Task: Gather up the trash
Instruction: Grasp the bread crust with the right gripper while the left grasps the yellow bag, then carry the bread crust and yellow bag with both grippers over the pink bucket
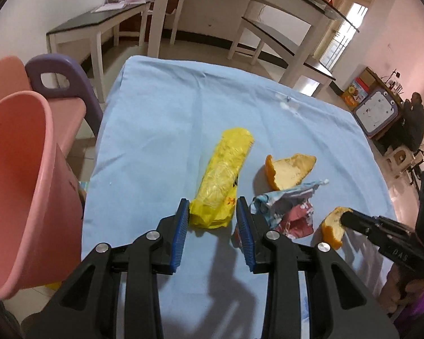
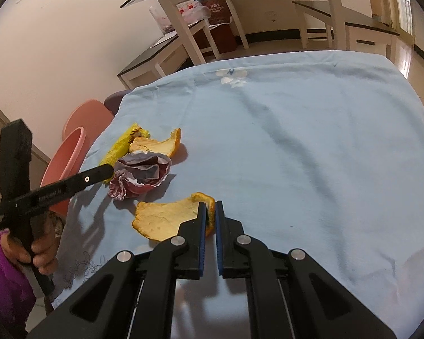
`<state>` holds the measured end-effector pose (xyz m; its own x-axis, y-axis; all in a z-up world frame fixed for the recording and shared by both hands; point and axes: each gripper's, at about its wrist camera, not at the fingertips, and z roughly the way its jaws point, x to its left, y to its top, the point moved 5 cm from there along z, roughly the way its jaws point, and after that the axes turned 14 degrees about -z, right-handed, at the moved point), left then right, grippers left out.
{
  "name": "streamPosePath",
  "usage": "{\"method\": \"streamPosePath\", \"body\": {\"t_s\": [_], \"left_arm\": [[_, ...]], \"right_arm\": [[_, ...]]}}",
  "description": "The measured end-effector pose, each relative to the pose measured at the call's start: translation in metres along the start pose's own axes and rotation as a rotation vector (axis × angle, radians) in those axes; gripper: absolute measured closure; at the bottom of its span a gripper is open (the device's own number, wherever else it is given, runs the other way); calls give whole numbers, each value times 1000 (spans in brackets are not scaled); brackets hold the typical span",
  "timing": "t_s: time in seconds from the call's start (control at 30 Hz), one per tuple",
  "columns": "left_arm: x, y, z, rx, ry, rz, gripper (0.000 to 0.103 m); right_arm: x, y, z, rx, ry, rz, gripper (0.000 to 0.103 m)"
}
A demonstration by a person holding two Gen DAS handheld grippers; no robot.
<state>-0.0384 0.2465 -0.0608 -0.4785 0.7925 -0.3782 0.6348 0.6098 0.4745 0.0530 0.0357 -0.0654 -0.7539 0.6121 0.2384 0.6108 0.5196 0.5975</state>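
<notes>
Right gripper (image 2: 210, 209): pinched on near curled orange peel piece (image 2: 166, 217), on blue cloth (image 2: 296, 141)
Left gripper (image 1: 212, 212): part-open, straddling yellow plastic wrapper (image 1: 223, 175), unclamped
Advice: seat pads deeper, then squeeze; pink plastic bin (image 1: 22, 186) left

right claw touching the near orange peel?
Touching. Right wrist view: the right claw is shut on the near orange peel, both pads pinching its edge.

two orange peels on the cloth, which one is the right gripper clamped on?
The right gripper is shut on the nearer orange peel. The farther orange peel lies free beside the yellow wrapper.
</notes>
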Motion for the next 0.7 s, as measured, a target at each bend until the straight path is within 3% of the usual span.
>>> {"method": "streamPosePath", "body": {"t_s": [0.13,0.33,0.7], "left_arm": [[-3,-1,-3,-35,10,-5,69],[-3,0,-14,-74,9,-26,92],[-1,-9,-55,-158,12,-56,94]], "right_arm": [[0,-2,-2,-3,-13,5,98],[1,-5,-6,-9,-29,5,98],[9,-7,-15,-25,-60,-25,98]]}}
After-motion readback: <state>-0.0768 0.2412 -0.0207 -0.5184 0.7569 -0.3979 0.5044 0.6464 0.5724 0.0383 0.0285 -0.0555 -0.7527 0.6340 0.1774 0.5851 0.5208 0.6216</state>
